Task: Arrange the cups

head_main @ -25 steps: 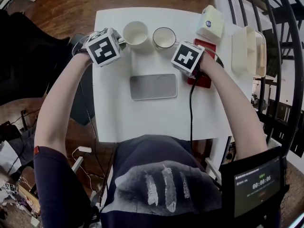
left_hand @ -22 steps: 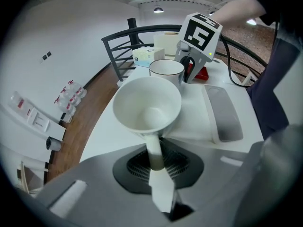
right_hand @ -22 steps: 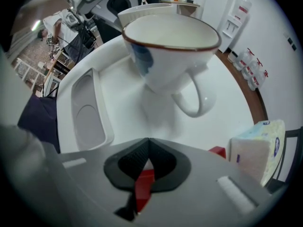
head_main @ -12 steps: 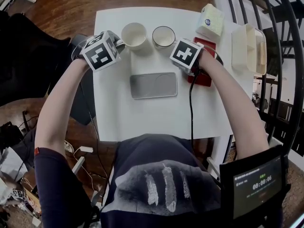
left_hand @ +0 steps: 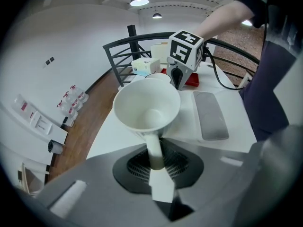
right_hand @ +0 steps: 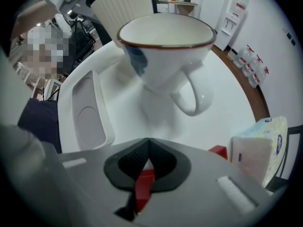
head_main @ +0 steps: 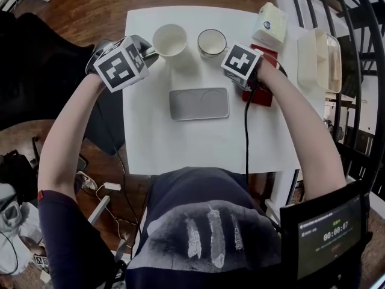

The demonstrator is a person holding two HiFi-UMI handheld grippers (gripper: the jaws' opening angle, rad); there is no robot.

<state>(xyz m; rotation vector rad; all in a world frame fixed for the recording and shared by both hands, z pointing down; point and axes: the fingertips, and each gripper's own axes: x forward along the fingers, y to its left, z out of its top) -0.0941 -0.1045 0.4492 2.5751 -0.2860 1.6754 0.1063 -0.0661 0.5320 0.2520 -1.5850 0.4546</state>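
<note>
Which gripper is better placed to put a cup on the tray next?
Left, likely: the left gripper grips the white cup by its handle, near the tray. The right gripper is shut, empty, next to the rimmed cup.

Head view looks steeply down; both gripper views share the table [head_main: 180, 146].

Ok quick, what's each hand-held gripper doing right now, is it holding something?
Left hand-held gripper: closed on the handle of the white cup.
Right hand-held gripper: closed, holding nothing.
</note>
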